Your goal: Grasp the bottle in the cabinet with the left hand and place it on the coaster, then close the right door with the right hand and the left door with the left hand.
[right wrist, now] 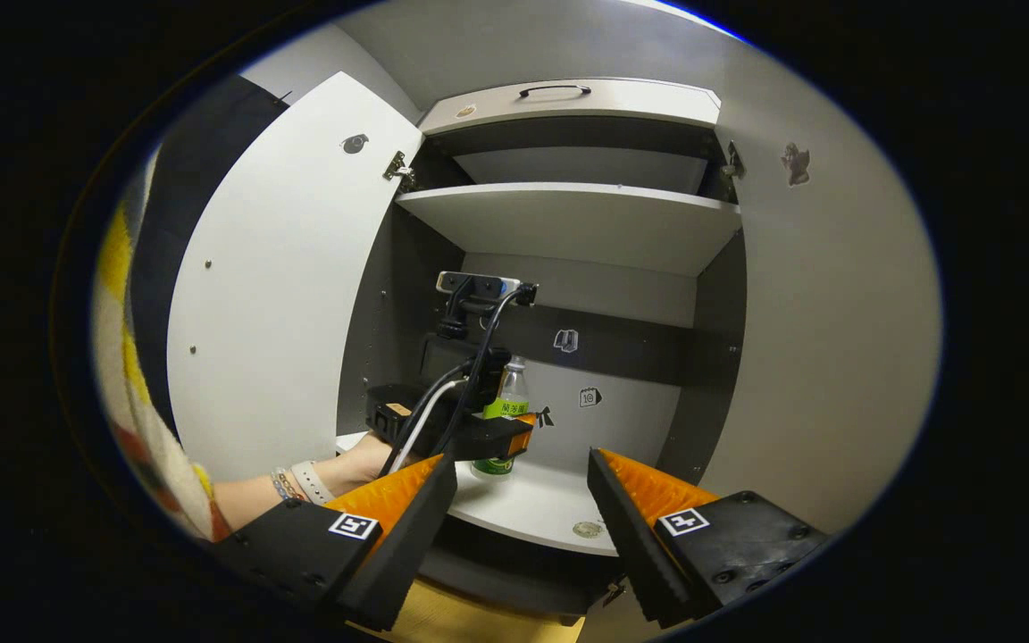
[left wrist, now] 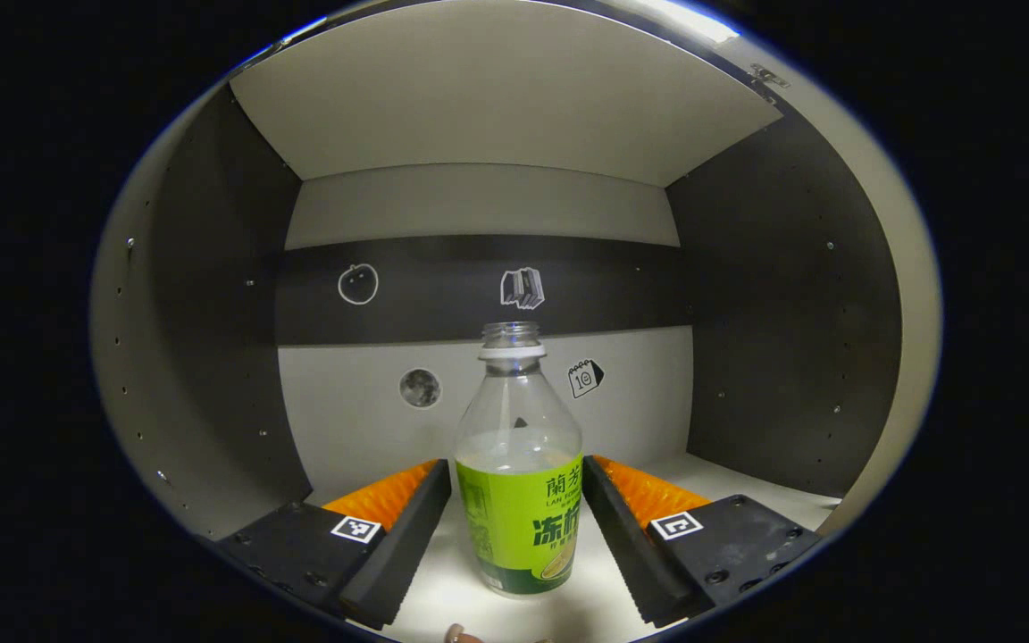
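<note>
**Bottle not yet lifted; both doors open**

In the left gripper view the left gripper point(left wrist: 517, 500) had its fingers spread wide on either side of the bottle point(left wrist: 519, 473), which stood upright and uncapped on the cabinet shelf point(left wrist: 443, 598). A narrow gap showed on each side, so the fingers did not appear to press on it. The grasp seemed about to happen rather than made.

The right gripper point(right wrist: 522, 500) waited wide and empty outside the cabinet, facing in. From there the bottle point(right wrist: 507, 402) stood on the shelf beside the left gripper point(right wrist: 479, 433). The left door point(right wrist: 282, 286) and right door point(right wrist: 827, 313) both stood open.

Left to do, by my reading: grasp, carry to the coaster, close both doors. I could not pick out the coaster with certainty.
</note>
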`<state>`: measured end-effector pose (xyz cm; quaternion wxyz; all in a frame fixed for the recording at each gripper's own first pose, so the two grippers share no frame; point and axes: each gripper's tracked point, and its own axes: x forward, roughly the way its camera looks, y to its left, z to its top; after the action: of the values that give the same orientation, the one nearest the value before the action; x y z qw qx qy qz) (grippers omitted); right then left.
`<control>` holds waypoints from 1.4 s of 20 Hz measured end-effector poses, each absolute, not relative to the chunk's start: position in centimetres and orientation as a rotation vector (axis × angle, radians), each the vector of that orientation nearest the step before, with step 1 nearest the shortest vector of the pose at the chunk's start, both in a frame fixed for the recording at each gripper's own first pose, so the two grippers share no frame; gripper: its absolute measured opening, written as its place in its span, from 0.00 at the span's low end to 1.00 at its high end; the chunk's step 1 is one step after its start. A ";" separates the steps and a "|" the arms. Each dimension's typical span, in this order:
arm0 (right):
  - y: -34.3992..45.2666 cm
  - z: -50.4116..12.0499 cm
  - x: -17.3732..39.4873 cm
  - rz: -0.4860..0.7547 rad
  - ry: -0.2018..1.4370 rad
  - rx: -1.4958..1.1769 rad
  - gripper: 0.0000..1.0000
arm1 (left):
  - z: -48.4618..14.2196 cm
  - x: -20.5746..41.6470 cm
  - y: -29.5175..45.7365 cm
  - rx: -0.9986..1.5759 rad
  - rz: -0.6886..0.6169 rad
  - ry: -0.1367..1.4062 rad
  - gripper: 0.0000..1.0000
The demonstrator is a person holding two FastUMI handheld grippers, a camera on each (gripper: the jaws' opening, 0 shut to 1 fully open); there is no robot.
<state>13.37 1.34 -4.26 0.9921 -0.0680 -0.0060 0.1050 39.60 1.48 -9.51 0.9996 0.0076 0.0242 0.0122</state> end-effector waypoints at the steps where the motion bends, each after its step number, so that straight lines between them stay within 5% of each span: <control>1: 1.3 -4.4 13.5 0.212 -0.007 -0.128 0.98 | -9.6 39.8 1.4 0.017 0.020 0.054 0.94; 3: 0.9 -4.5 13.7 0.202 0.001 -0.117 0.98 | -9.6 40.0 1.3 0.013 0.021 0.057 0.92; 4: 0.6 -4.6 13.7 0.193 0.002 -0.115 0.98 | -9.6 39.7 1.1 0.006 0.014 0.062 0.80; 13: -0.6 -4.2 12.3 0.123 0.003 -0.048 0.98 | -7.0 33.1 0.5 0.013 -0.038 0.041 0.80; 21: -0.4 -2.5 6.1 -0.026 0.003 -0.083 0.98 | -4.6 20.3 -0.8 0.015 -0.138 0.005 0.80; 28: -1.0 -1.6 -1.5 -0.204 0.012 -0.122 0.98 | -9.3 8.5 -3.2 0.005 -0.222 0.033 0.79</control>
<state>-1.48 -0.96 -1.56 0.9929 -0.0608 0.0062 -0.1016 8.53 -3.17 -9.29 0.9937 0.0025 0.0164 -0.1108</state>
